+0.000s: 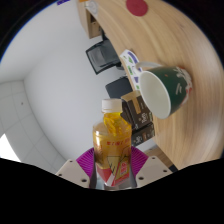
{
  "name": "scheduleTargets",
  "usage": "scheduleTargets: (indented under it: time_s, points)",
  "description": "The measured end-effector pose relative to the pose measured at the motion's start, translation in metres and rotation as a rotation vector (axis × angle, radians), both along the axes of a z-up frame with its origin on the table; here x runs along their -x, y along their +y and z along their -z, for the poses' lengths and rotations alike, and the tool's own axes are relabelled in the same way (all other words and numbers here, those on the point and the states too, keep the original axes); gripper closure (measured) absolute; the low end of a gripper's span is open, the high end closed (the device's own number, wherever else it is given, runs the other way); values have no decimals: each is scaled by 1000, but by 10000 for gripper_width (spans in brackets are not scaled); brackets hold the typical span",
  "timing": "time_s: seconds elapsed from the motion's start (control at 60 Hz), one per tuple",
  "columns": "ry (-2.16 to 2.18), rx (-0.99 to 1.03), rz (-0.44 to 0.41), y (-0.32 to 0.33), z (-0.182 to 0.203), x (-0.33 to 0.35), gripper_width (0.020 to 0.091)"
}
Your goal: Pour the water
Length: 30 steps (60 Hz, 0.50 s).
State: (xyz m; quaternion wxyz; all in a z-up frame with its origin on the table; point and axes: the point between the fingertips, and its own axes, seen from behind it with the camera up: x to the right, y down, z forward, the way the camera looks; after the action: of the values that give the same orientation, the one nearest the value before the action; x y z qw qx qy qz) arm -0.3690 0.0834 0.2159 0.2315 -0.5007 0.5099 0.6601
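Observation:
My gripper [113, 165] is shut on a clear plastic bottle [112, 140] with a white cap, yellow liquid and a red-and-yellow label. The bottle stands between the magenta pads [87, 160], which press on both its sides. The whole view is rolled, so the wooden table [170, 40] runs up the right side. A green paper cup [166, 88] with a white inside sits on that table, just beyond the bottle's cap and to its right, its mouth turned toward the bottle. No liquid is seen leaving the bottle.
A red round object [137, 7] lies farther along the table. Dark boxes and a monitor-like object [101, 57] stand past the table's edge. A pale floor or wall fills the left side.

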Motion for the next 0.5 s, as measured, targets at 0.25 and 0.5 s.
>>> scheduleTargets:
  time_s: [0.25,0.5]
  points:
    - [-1067,-532,214,27,-131,-148,637]
    - [-1936,-405,223,44,-11,-304,633]
